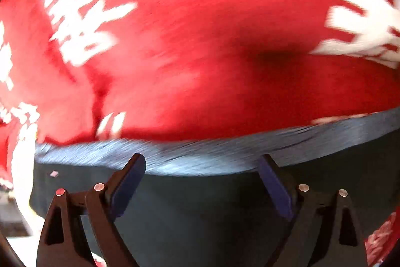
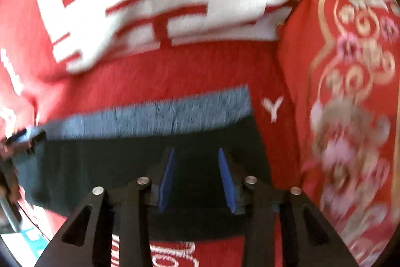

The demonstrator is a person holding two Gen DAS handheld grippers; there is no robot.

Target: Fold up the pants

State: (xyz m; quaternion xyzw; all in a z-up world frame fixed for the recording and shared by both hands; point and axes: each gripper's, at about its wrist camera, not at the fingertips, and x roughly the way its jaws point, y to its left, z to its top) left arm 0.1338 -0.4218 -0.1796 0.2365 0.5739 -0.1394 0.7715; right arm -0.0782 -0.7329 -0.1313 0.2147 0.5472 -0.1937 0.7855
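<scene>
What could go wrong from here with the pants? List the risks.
1. Both grippers, left and right, stand open above the dark pants, holding nothing; closing too deep could pinch the red blanket underneath as well.
2. The grey waistband lies close to the blanket, so a grab at that edge may catch only one layer.
3. Both views are motion-blurred; a fast descent may miss the edge.

From my left wrist feed the red blanket [image 1: 200, 29] is smeared with motion, its white characters unreadable. The dark pants [image 1: 200, 212] run under the tongs and off the bottom edge. On my right feed the patterned red cushion [image 2: 350, 91] is blurred and cropped at the side.
</scene>
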